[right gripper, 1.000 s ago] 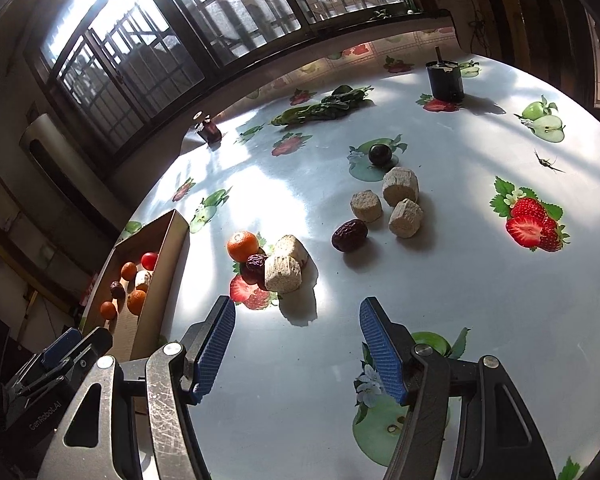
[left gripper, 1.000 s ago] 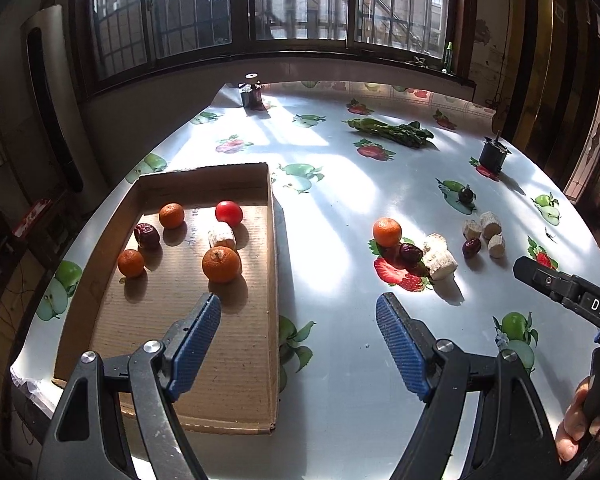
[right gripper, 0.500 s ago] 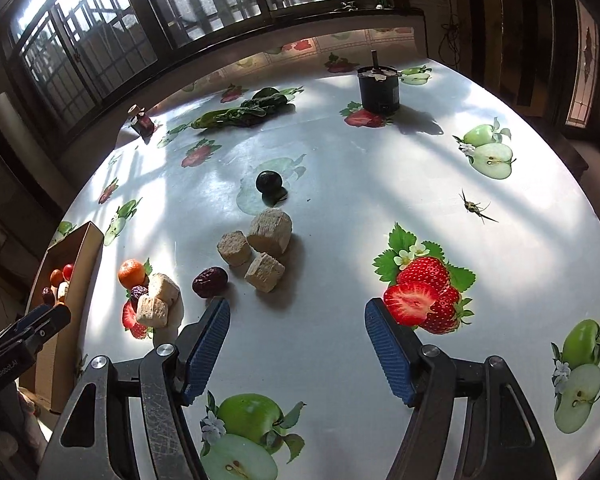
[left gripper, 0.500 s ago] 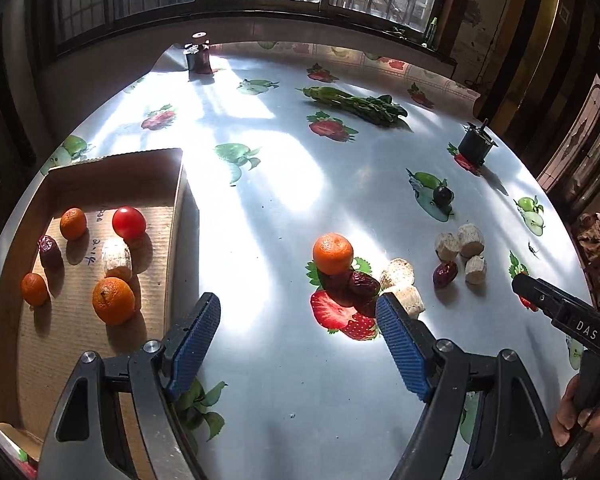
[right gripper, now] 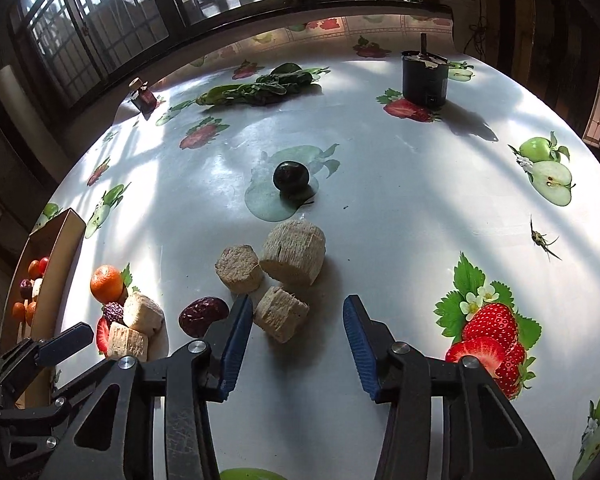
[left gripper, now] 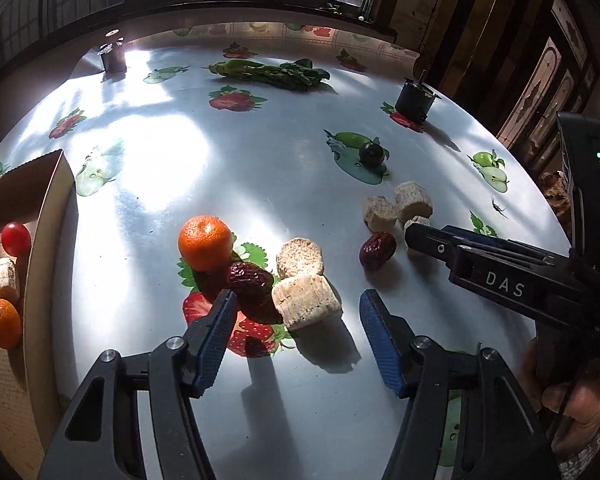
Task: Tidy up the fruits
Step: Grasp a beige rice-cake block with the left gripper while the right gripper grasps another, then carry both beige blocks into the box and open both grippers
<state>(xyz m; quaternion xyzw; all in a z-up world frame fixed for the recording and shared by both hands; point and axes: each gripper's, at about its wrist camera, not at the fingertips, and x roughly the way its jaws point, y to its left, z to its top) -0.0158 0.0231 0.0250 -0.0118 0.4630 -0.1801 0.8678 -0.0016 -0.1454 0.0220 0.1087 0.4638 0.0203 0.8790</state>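
Two handheld grippers closing in on pale fruit chunks on a fruit-print tabletop, at the pick-up step of sorting.

Nearest, the left gripper (left gripper: 294, 330) has its jaws closing around a pale cut chunk (left gripper: 306, 299) without pressing it yet; a dried date (left gripper: 249, 278) and an orange (left gripper: 205, 242) lie just beyond. The right gripper (right gripper: 298, 338) likewise closes on a smaller chunk (right gripper: 281, 312), not yet gripped. The cardboard tray (left gripper: 46, 240), already holding fruit, sits at the tabletop's left edge. Next, each grip likely needs to finish, then lift towards the tray.
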